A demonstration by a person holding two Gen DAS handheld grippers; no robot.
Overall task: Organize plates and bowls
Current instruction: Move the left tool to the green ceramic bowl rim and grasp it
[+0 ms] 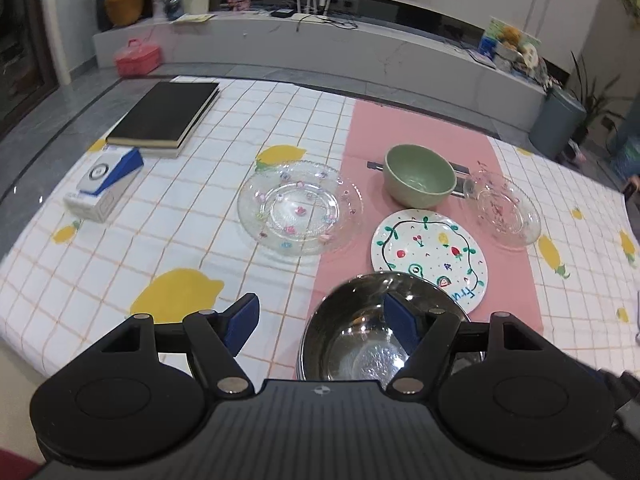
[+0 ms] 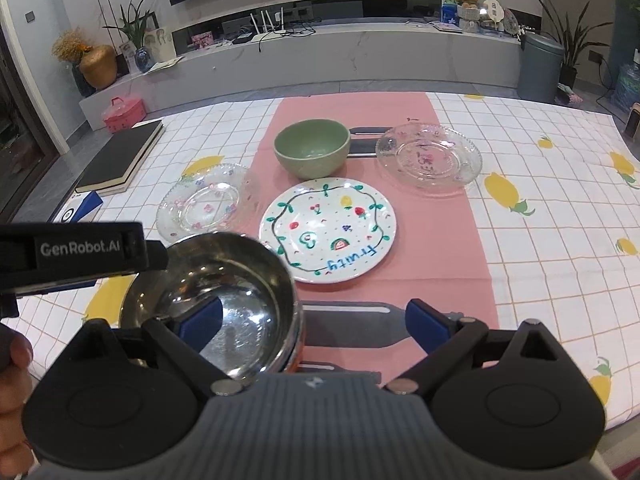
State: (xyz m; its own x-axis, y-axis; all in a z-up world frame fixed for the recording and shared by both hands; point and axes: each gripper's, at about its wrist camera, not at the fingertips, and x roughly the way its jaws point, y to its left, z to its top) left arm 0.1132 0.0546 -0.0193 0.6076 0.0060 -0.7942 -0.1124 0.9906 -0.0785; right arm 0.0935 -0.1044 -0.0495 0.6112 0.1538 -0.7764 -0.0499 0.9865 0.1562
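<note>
Both of my hand-held grippers stand wide open: the steel bowl sits upright, mouth up, round, under my left hand-held gripper, left of my right hand-held gripper

The painted white plate on the pink runner carries the blue hand-lettered word "fruity" along its near rim, upside down in the right wrist view; in the left wrist view only the letters "fru" show beside the steel bowl. A black strap at the left of the right wrist view bears the white brand "GenRobot.AI". The print on the blue and white box is too blurred to read.
</note>
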